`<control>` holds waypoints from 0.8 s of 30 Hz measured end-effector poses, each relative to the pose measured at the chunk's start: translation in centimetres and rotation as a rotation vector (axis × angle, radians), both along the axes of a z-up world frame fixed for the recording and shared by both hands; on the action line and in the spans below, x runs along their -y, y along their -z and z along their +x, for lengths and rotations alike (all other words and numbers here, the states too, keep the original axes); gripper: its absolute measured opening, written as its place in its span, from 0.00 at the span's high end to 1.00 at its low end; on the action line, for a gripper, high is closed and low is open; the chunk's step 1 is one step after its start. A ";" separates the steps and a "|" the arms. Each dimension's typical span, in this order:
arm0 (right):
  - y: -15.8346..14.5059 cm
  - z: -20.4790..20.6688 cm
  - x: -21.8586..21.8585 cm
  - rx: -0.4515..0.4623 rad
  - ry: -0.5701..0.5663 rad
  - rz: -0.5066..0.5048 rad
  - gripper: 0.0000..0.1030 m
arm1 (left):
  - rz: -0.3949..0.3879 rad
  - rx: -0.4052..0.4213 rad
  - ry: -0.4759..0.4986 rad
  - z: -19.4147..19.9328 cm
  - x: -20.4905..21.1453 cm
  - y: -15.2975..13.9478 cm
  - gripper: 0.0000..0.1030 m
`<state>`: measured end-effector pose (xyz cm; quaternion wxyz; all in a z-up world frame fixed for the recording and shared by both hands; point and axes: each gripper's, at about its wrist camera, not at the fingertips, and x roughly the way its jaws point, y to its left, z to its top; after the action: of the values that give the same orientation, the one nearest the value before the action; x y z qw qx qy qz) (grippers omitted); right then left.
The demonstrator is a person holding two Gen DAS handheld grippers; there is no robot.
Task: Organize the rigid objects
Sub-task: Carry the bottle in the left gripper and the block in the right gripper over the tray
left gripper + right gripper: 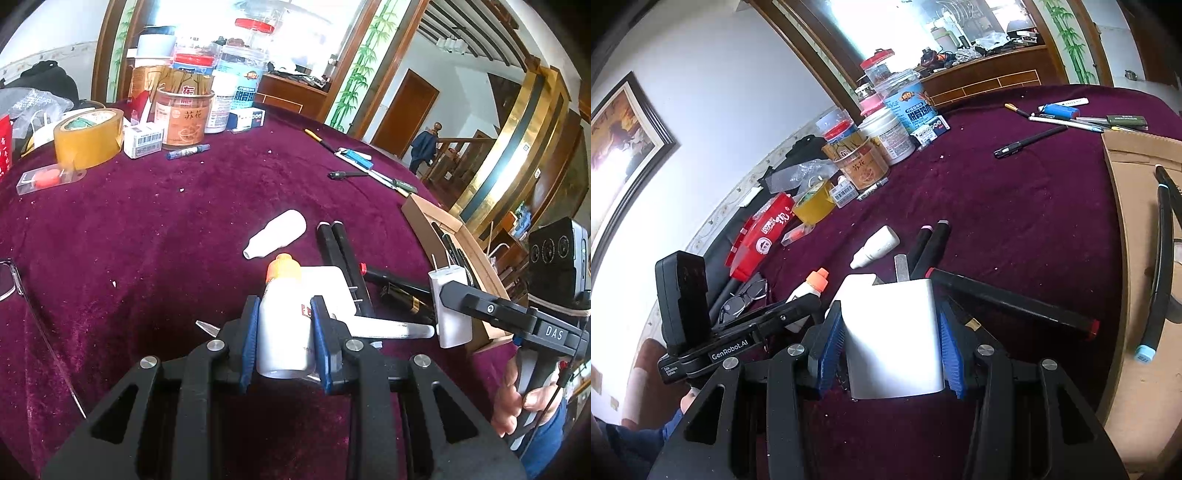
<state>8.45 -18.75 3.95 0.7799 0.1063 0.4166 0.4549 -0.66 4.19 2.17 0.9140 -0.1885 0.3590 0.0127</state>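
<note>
The left gripper (284,328) has its jaws clamped on a small white bottle (282,332) with an orange cap. The right gripper's (892,339) jaws grip a white charger plug (894,332) above the maroon table (147,229)

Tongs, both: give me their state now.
Left tongs: closed on the orange-capped bottle.
Right tongs: closed on the white charger.

A deep maroon velvet tablecloth (184,229) covered the table. The small white plastic bottle (284,332) wore an orange cap and red label print. The boxy white plastic charger (894,332) was plain. Blue ribbed pads (951,350) lined black grippers. The wide tape roll (88,136) was amber.
</note>
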 end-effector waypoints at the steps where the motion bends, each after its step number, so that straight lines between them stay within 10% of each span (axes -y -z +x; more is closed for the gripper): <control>1: 0.0 0.0 0.0 -0.002 -0.001 0.001 0.58 | 0.001 0.000 -0.002 0.0 0.0 0.0 0.76; 24: 0.1 0.2 0.4 -0.025 -0.004 0.033 0.58 | 0.007 0.007 -0.008 -0.1 0.0 -0.1 0.76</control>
<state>8.68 -19.12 3.80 0.7719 0.1240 0.4189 0.4617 -0.76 4.23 2.28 0.9159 -0.1867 0.3549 0.0168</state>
